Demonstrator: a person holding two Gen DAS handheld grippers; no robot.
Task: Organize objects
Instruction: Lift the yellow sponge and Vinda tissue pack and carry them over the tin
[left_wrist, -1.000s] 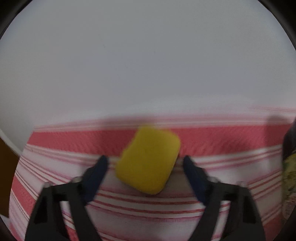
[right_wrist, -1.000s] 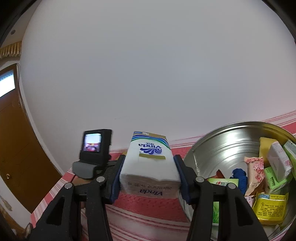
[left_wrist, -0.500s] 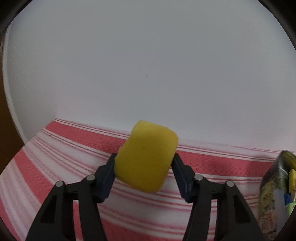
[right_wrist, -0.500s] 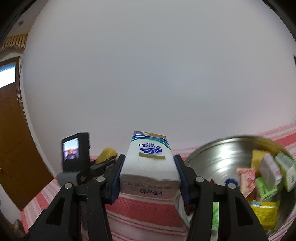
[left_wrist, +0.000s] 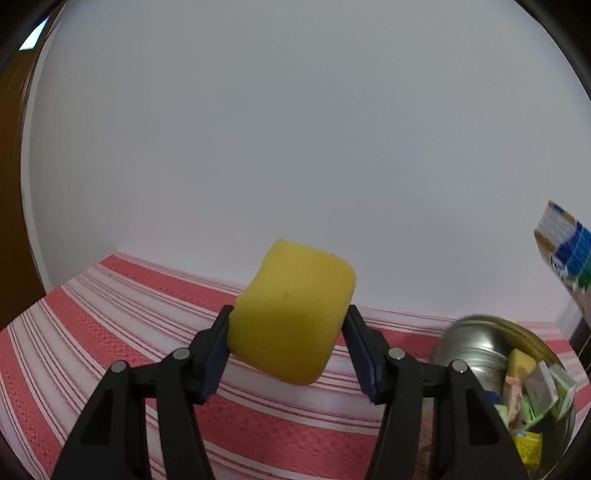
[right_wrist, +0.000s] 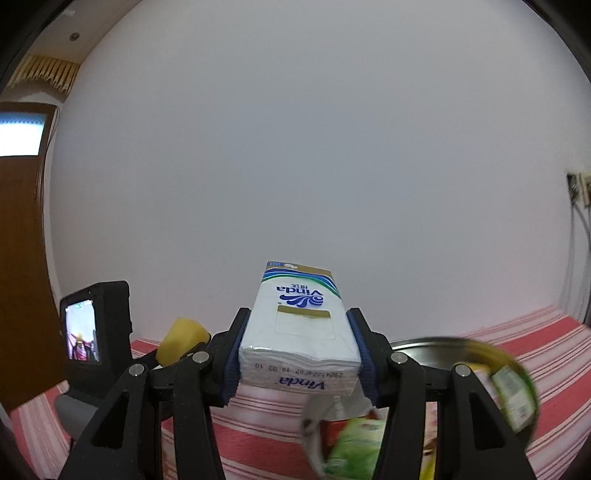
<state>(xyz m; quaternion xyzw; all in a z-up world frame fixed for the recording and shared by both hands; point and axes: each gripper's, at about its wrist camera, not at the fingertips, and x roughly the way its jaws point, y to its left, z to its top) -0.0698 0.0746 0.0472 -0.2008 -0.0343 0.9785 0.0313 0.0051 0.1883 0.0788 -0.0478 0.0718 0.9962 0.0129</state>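
Note:
My left gripper (left_wrist: 286, 354) is shut on a yellow sponge (left_wrist: 291, 314) and holds it above the red and white striped cloth (left_wrist: 110, 314). My right gripper (right_wrist: 297, 356) is shut on a white Vinda tissue pack (right_wrist: 299, 332), held in the air. A round metal basin (left_wrist: 476, 343) with several snack packets stands at the lower right in the left wrist view and low on the right in the right wrist view (right_wrist: 424, 345). The sponge (right_wrist: 181, 341) and the left gripper's camera unit (right_wrist: 96, 325) show left of the tissue pack.
A white wall fills the background. A brown door (right_wrist: 18, 258) is at the left. A wall socket with cables (right_wrist: 580, 192) is at the far right. The tissue pack also shows at the right edge of the left wrist view (left_wrist: 565, 251).
My left gripper closed on the sponge and lifted it off the cloth, turning right so the basin came into view. My right gripper rose with the tissue pack.

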